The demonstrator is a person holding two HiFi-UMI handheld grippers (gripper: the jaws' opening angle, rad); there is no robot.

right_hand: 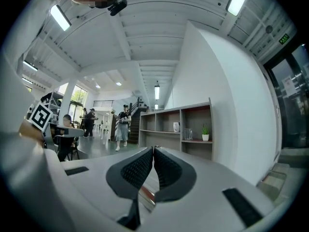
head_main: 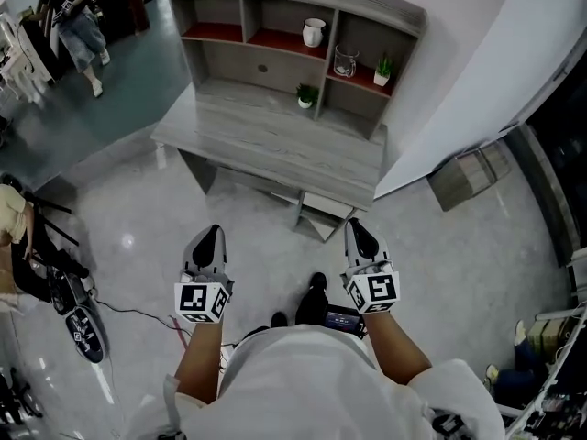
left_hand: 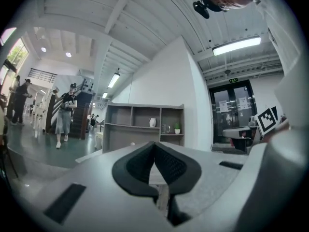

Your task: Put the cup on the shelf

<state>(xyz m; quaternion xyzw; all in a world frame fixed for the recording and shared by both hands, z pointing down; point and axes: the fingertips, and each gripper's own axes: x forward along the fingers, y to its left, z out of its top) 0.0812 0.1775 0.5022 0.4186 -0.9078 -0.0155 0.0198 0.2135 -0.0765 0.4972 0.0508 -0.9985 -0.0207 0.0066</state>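
A clear glass cup (head_main: pixel 345 61) stands in the right compartment of the grey shelf unit (head_main: pixel 275 12), beside a small potted plant (head_main: pixel 383 70). A white jug (head_main: pixel 314 32) sits in the middle upper compartment. The shelf tops a grey desk (head_main: pixel 266 140) some way ahead of me. My left gripper (head_main: pixel 212 235) and right gripper (head_main: pixel 359 228) are held low over the floor, well short of the desk, both shut with nothing between the pads. The left gripper view shows the cup (left_hand: pixel 165 128) far off. In the right gripper view the cup (right_hand: pixel 187 134) is just as distant.
A second small plant (head_main: pixel 305 95) stands on the desk top under the shelf. A white wall panel (head_main: pixel 477 81) runs along the right, with a cardboard box (head_main: pixel 466 178) behind it. A person (head_main: pixel 78 26) walks at the far left. Cables and gear (head_main: pixel 78 319) lie on the floor at left.
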